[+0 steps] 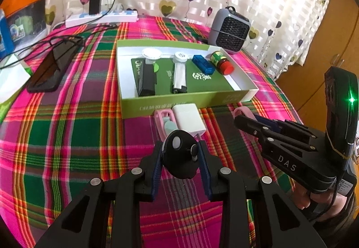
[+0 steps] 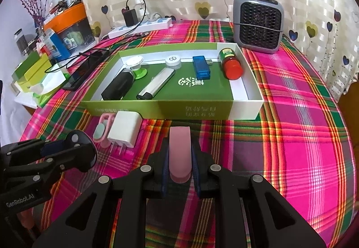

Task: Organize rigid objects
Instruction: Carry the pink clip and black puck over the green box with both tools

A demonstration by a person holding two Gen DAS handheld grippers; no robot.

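My left gripper [image 1: 180, 144] is shut on a black round disc [image 1: 179, 158] with a white dot and a small knob, held low over the plaid cloth. Its blue pads [image 1: 157, 165] press on both sides. The disc [image 2: 77, 139] also shows at the left of the right wrist view. My right gripper [image 2: 180, 148] is shut on a flat pink piece [image 2: 179, 151]. A white plug charger [image 1: 189, 120] and a pink clip [image 1: 160, 122] lie just before the green box [image 1: 179, 102]. Inside lie a black block [image 1: 147, 77], a silver lighter [image 1: 179, 77], a blue stick [image 1: 203, 64] and a red-capped bottle [image 1: 222, 63].
A grey fan heater [image 2: 258, 23] stands behind the box at the right. A power strip [image 2: 141, 26] with cables runs along the curtain. A dark phone [image 1: 53, 66] and green cartons [image 2: 33, 73] sit to the left. The table edge drops off at the right [image 2: 345, 118].
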